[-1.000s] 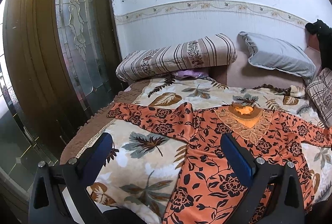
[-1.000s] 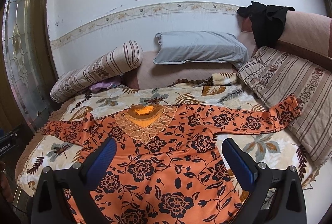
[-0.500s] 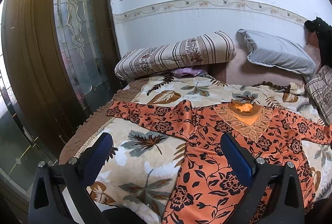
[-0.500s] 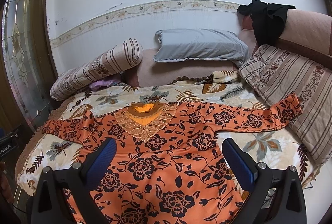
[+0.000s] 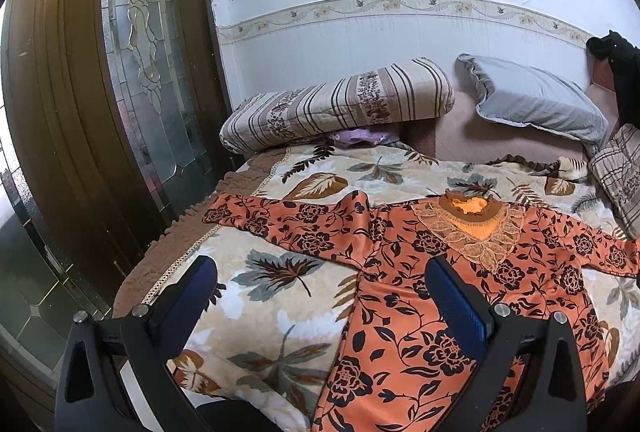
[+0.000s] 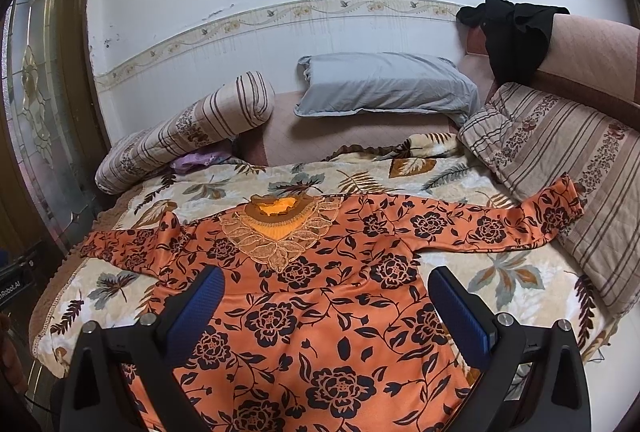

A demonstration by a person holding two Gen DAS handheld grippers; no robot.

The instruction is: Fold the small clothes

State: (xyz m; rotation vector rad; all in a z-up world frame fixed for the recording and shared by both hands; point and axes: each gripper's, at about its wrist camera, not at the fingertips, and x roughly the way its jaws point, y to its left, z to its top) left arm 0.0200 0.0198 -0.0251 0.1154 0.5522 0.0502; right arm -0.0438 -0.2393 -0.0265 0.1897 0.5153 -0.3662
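Note:
An orange top with black flowers [image 5: 452, 272] lies flat, face up, on the leaf-print blanket [image 5: 272, 296], sleeves spread to both sides and lace collar toward the pillows. It also shows in the right wrist view [image 6: 320, 304]. My left gripper [image 5: 320, 292] is open and empty, held above the near left edge of the bed, over the top's left side below the left sleeve [image 5: 288, 220]. My right gripper [image 6: 326, 296] is open and empty, held above the top's body. The right sleeve [image 6: 500, 228] reaches a striped cushion.
A striped bolster [image 5: 340, 103], a grey pillow [image 6: 384, 83] and a striped cushion [image 6: 560, 159] lie around the head and right side of the bed. A brown door with a glass panel [image 5: 140, 71] stands close on the left. Black clothing [image 6: 512, 31] hangs over the headboard.
Both grippers have drifted slightly, so the top sits a little lower in both views. The top has not moved. Both grippers stay open.

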